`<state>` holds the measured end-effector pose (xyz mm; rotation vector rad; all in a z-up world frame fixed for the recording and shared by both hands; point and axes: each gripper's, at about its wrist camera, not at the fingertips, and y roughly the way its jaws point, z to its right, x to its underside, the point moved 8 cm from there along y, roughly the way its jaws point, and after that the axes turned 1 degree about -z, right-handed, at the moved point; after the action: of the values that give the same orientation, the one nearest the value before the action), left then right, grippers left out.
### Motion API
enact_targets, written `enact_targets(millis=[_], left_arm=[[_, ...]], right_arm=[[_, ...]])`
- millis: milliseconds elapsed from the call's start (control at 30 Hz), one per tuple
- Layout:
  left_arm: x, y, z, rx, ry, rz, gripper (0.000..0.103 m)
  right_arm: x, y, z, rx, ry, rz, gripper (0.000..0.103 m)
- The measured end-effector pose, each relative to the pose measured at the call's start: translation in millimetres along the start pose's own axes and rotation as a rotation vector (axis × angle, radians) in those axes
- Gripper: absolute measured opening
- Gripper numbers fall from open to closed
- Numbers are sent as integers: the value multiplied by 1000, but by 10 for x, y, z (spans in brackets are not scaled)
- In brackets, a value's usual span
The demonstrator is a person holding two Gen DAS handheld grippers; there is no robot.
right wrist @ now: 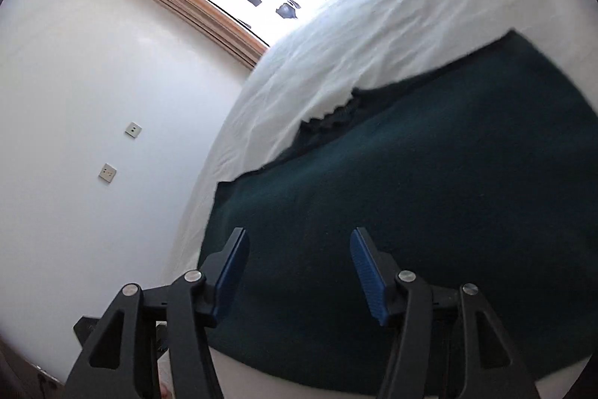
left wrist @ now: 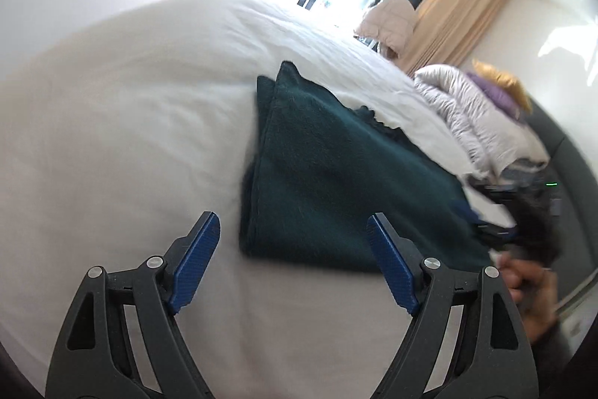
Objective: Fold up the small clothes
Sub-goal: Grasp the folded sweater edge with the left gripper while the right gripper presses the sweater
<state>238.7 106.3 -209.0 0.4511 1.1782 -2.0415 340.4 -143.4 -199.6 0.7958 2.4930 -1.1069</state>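
Observation:
A dark green garment (left wrist: 329,182) lies folded flat on the white bed (left wrist: 123,122). My left gripper (left wrist: 293,223) is open and empty, hovering above the bed at the garment's near left corner. In the right wrist view the same garment (right wrist: 429,182) fills the lower right. My right gripper (right wrist: 299,238) is open and empty, just above the garment's near edge. The right gripper also shows blurred in the left wrist view (left wrist: 519,212), with the hand that holds it.
A pale puffy jacket (left wrist: 471,122) with purple and yellow clothes lies on the bed's far right. A window with tan curtains (left wrist: 456,14) is beyond the bed. A white wall with two sockets (right wrist: 108,172) stands left of the bed.

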Motion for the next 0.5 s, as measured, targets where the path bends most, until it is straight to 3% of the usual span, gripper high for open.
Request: enact_targets(millis=[67,100,133,300,433,500], left_arm=[[129,-46,-38,19,-35,-10,81],[182,-56,-77,30,-64,-20,81],[225,-67,-117,48,-102,-26,81],[214,-55,-163,130,-236,-11,87],[-109,110,-214,200,-314,-33,87],[-278,335,-221,228,-298,-126,87]], right_arm=[[10,142,156,22,18,-18,51],[-30,97,223,26,20,-2,43],[-26,28,304,29,37,9,42],[-129,-541,574,97,123,150,57],[-88,-539,337,41,53,109,57],[-67,-514,250,2,21,82,57]])
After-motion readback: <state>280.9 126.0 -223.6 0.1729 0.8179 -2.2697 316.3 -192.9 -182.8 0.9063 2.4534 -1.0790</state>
